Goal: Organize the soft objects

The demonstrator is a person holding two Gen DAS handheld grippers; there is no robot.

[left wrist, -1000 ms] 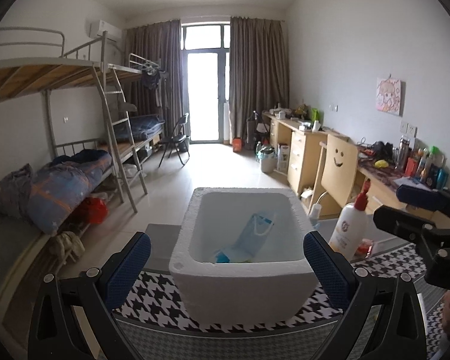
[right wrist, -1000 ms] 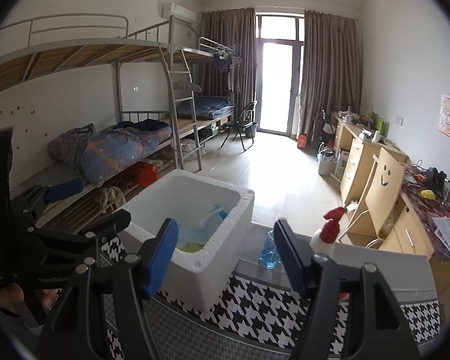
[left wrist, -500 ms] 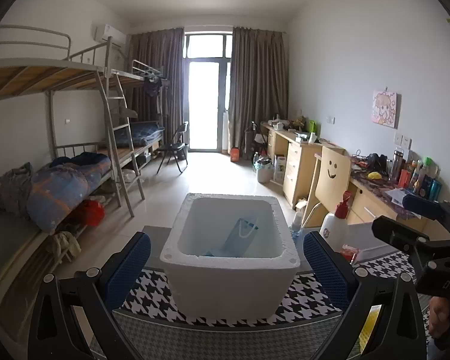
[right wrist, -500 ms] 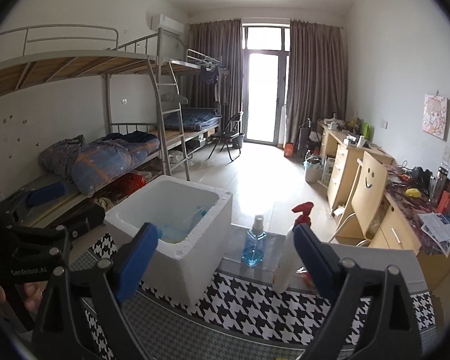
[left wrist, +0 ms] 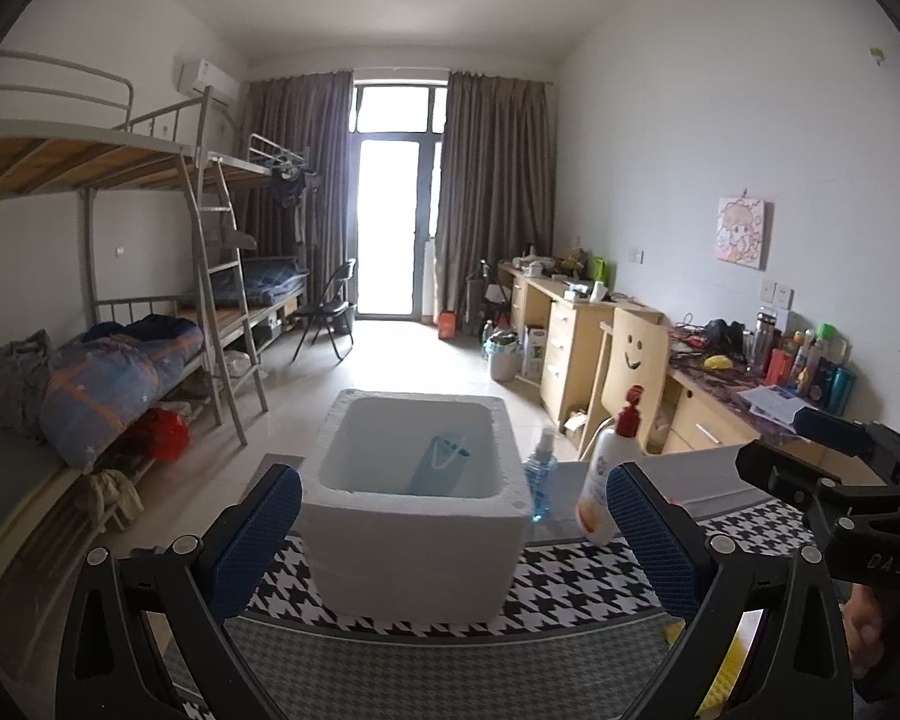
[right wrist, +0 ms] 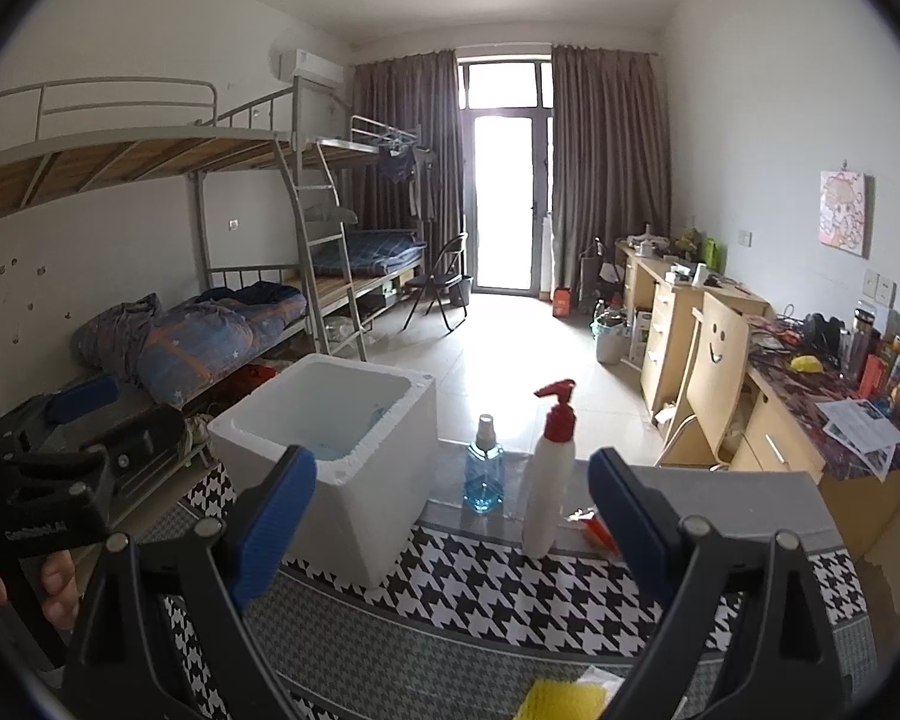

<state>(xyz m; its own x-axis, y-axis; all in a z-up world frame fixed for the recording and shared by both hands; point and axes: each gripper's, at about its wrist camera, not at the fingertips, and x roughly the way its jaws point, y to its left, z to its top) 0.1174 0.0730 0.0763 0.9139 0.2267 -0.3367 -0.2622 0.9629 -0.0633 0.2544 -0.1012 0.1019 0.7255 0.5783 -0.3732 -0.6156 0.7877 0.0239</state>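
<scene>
Both left tongs (left wrist: 450, 525) and right tongs (right wrist: 450, 516) are spread, empty. A yellow soft item (right wrist: 561, 699), possibly a sponge, lies at bottom centre on the desk (right wrist: 510, 588). Recommended: lower right tongs squarely, pinch gently, carry to the foam box (right wrist: 330, 450).

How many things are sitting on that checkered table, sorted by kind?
Foam box: 1
Bottles: 2, a blue spray bottle and a white pump bottle
Yellow soft item: 1
Red item behind the pump bottle: 1, kind unclear
Total: 5
</scene>
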